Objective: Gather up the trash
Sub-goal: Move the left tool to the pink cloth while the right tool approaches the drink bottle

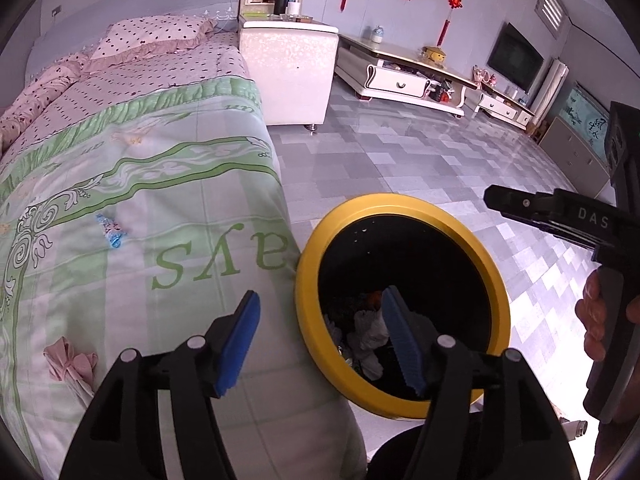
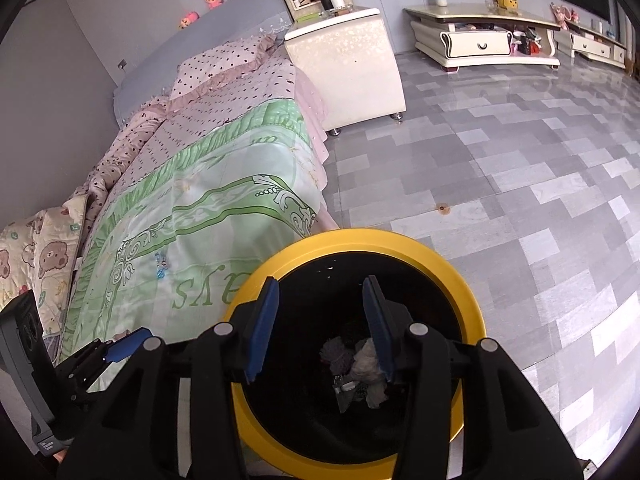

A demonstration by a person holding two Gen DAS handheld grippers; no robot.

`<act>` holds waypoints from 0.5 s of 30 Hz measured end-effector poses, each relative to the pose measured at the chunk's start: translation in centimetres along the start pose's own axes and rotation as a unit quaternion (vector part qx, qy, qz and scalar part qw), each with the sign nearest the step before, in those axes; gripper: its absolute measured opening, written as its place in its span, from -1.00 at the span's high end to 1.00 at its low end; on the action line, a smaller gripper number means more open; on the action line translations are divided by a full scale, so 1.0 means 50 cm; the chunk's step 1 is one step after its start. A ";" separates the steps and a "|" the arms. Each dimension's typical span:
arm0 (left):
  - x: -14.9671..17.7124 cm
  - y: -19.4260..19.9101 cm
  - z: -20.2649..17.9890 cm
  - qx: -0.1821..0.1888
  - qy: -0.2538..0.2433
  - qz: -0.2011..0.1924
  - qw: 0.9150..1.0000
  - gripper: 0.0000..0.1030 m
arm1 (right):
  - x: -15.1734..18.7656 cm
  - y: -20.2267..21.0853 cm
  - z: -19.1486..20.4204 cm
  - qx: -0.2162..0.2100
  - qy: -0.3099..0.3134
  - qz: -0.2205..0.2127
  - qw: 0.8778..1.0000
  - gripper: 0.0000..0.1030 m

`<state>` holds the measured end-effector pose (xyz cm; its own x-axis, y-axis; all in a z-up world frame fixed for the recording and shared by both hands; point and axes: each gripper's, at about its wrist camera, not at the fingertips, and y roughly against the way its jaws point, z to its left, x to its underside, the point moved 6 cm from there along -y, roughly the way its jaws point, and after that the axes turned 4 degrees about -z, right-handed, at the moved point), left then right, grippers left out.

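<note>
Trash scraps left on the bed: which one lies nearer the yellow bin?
The blue wrapper, on the green pattern near the printed letters. The pink crumpled piece lies further from the yellow bin, towards the bed's left side.

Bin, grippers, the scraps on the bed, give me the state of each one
Trash bin: uncovered, crumpled trash at the bottom.
Left gripper: open, empty, over the bed edge and bin rim.
Right gripper: open, empty, above the bin mouth.
Blue wrapper: lying on the bedspread.
Pink scrap: crumpled on the bedspread.

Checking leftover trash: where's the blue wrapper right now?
The blue wrapper lies on the green bedspread, left of the yellow-rimmed bin in the left wrist view, beside the green lettering.
</note>
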<state>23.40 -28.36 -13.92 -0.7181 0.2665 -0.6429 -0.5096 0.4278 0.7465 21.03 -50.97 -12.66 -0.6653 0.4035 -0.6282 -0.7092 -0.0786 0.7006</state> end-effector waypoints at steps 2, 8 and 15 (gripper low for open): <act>-0.001 0.013 0.030 -0.008 0.009 -0.004 1.000 -0.17 | -0.003 0.004 0.029 -0.007 0.012 -0.002 1.000 0.18; 0.007 0.057 0.133 -0.039 0.035 -0.016 0.998 -0.17 | -0.009 -0.003 0.144 -0.033 0.046 -0.001 0.998 0.18; 0.027 0.106 0.256 -0.078 0.069 -0.024 0.994 -0.17 | -0.007 -0.047 0.302 -0.066 0.085 0.011 0.994 0.17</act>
<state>25.82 -14.67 -13.04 -0.7434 0.1235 -0.6573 -0.6048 0.2955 0.7395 26.47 -37.18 -8.97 -0.7031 0.2417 -0.6688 -0.7108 -0.2086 0.6718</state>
